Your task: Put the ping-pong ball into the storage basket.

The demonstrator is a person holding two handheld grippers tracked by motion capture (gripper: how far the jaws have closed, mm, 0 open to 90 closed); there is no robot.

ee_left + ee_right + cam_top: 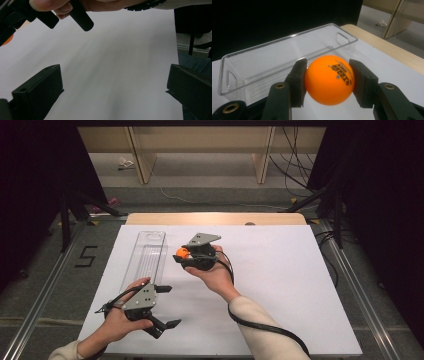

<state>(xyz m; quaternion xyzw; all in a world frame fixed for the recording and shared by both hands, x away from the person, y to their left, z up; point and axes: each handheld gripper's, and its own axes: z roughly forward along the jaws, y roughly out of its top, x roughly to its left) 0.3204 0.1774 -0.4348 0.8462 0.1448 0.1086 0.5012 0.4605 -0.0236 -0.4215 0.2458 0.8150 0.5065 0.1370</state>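
Ball (329,80): orange, printed logo on top, clamped between the 2 pads of the right gripper (183,255), lifted clear of the white table sheet (280,285), just right of the clear bin.
Right gripper: closed on the ball at its widest line, 1 pad on each side, jaws pointing left toward the bin.
Left gripper (169,307): wide apart, nothing between the jaws, resting near the front left of the sheet, just off the near end of the bin.
Clear bin (146,255): long, see-through, empty, open top, handle cut-outs at both ends, lying near-to-far on the left half of the sheet.
Handling, judged: very light, hollow, smooth and round; likely to squirt out if pinched off-centre, and to bounce or roll if dropped from height.
Grip advice: across the middle, gentle squeeze, no hard crush on the thin shell.
Release, judged: low inside the bin walls.
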